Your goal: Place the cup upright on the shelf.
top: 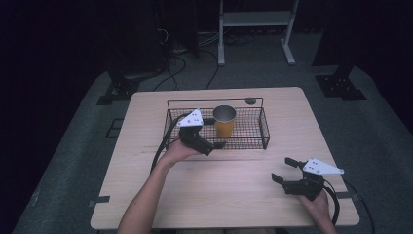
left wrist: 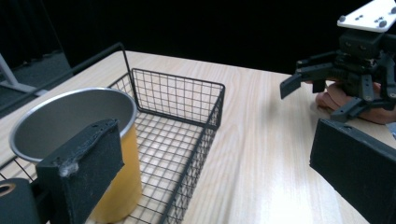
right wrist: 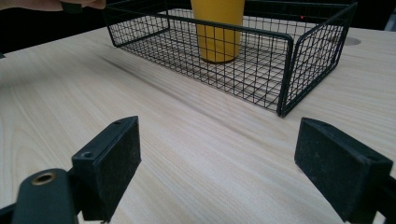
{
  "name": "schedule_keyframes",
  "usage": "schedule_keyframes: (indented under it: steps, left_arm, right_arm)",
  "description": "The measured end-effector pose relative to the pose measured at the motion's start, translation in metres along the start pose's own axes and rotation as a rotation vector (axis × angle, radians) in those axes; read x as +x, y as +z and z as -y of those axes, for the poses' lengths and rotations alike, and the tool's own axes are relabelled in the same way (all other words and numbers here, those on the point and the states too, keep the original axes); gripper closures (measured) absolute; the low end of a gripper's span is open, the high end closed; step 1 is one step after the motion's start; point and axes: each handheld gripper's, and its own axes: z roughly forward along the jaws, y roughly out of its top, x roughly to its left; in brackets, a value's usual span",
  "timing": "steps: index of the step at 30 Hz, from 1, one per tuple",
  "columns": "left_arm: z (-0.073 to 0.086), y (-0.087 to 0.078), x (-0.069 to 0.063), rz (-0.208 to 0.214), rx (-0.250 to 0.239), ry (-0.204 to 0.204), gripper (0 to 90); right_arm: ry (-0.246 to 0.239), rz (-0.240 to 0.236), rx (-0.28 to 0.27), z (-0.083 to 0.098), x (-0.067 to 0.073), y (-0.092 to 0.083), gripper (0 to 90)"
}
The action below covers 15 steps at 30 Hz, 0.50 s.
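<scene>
1. The cup (top: 224,121) stands upright inside the wire basket (top: 263,127), about midway along it. Its yellow side is partly veiled by the mesh in the right gripper view, and its top is cut off there by the upper edge.
2. In the left gripper view the cup's lower part is blurred and partly hidden behind the near jaw, so whether that jaw touches the cup cannot be told.
3. The left gripper (top: 214,145) sits at the basket's near wall, held by the left hand (top: 176,152). Its jaws stand wide apart with nothing between them; one is on the cup's side and the other is over bare table outside the basket.
4. The right gripper (top: 284,170) rests low near the table's front right corner, well apart from the basket. Its jaws are also spread wide and hold nothing. The right hand (top: 317,201) is cut off by the bottom edge.
5. The table (top: 243,195) has broad bare wood between the basket and its near edge.
6. Inside the basket, open floor lies on both sides of the cup, more toward the right end.
7. The surroundings beyond the table are dark and hard to make out.
</scene>
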Motion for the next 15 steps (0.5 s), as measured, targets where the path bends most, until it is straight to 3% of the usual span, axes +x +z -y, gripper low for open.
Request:
schedule_keyframes:
  steps: [15]
  left_arm:
    - [0.018,-0.008,-0.013,0.002,-0.015,-0.023,1.7]
  right_arm:
    - [-0.002,0.002,0.002,0.000,0.000,0.000,13.5]
